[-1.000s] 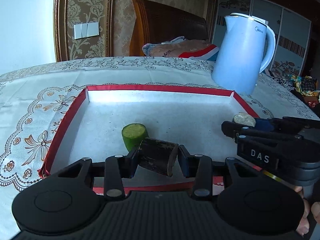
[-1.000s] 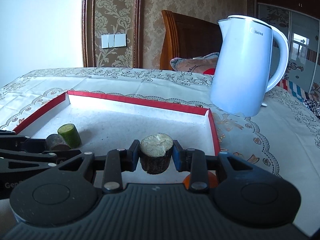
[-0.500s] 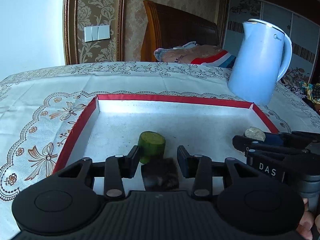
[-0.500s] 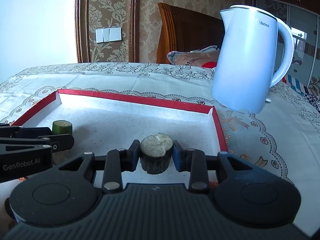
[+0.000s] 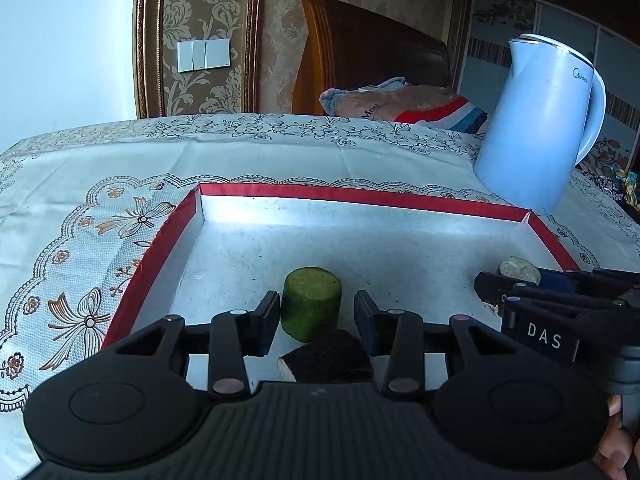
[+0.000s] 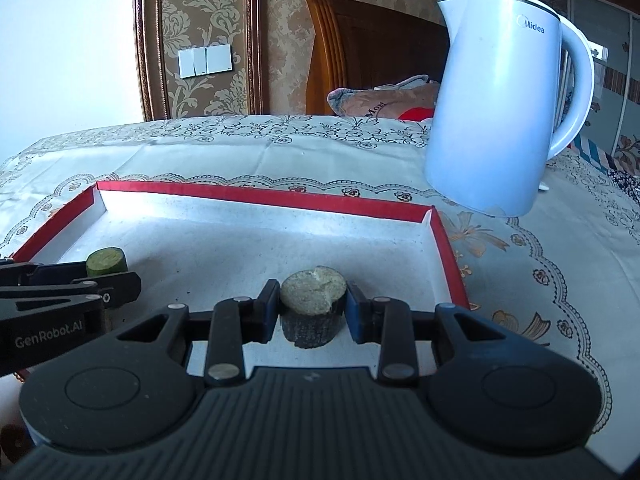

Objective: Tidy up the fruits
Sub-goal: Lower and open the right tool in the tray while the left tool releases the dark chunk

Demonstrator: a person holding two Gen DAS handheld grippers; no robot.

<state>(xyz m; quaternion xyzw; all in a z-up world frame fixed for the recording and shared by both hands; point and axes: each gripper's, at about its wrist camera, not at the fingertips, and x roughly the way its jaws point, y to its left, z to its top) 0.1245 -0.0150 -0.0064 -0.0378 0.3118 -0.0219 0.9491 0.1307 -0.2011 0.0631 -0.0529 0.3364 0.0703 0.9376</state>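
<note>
Lying released below the spread left gripper (image 5: 316,322), dark cane piece (image 5: 328,356), right gripper (image 6: 307,312) still pinching its pale-topped piece (image 6: 313,306).

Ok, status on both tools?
Right tool shut on pale-topped chunk, over tray. Left tool: dark chunk low between jaws, grip unclear. Green chunk just ahead.

The left gripper (image 5: 316,322) stands with jaws apart, gripping nothing; the right gripper (image 6: 312,312) clamps a dark stub (image 6: 313,312) between its pads.

Bedroom: wooden headboard (image 5: 372,52), pillow (image 5: 404,102)
</note>
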